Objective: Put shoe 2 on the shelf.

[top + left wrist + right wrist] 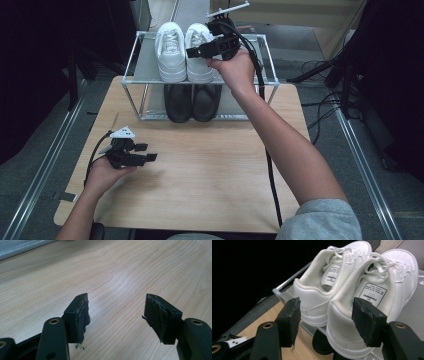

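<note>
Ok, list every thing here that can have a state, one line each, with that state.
left gripper: open, nothing between its jaws, low over the wooden table.
right gripper: open, jaws either side of a heel, not pressing.
white shoes: side by side on the rack's top shelf, upright, laced.
black shoes: paired on the lower level, under the white pair.

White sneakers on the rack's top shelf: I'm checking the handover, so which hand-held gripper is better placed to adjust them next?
Right. The right hand-held gripper is open at the white sneakers; the left hand-held gripper rests on the table.
</note>
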A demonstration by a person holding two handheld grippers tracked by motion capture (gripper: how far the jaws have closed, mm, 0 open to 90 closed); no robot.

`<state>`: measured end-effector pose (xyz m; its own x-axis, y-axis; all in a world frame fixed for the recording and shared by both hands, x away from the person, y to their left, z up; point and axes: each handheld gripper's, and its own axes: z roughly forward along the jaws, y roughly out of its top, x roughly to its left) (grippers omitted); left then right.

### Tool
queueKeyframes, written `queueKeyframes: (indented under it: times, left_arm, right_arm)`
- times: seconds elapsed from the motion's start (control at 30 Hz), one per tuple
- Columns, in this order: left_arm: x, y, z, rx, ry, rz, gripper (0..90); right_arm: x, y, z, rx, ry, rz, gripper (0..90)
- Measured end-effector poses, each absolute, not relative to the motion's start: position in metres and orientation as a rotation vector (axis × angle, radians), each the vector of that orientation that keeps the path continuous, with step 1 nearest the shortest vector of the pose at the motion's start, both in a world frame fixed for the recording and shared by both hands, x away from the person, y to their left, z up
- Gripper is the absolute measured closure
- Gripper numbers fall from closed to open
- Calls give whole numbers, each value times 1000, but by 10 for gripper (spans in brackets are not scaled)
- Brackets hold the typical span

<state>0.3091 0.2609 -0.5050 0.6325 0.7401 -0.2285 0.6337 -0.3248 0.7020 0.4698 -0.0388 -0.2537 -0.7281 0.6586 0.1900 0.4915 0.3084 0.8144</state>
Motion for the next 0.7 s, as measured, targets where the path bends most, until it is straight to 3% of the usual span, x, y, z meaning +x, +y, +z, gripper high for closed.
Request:
queueKeyframes:
  times: [0.27,0.7]
  left_arm:
    - [309,261,-506,2065,1071,168,366]
    - [310,258,-507,2080,1073,161,366]
  right_arm:
    - [457,-51,-256,1000,2411,1418,385]
    - [442,-76,-287,939,2444,1425,378]
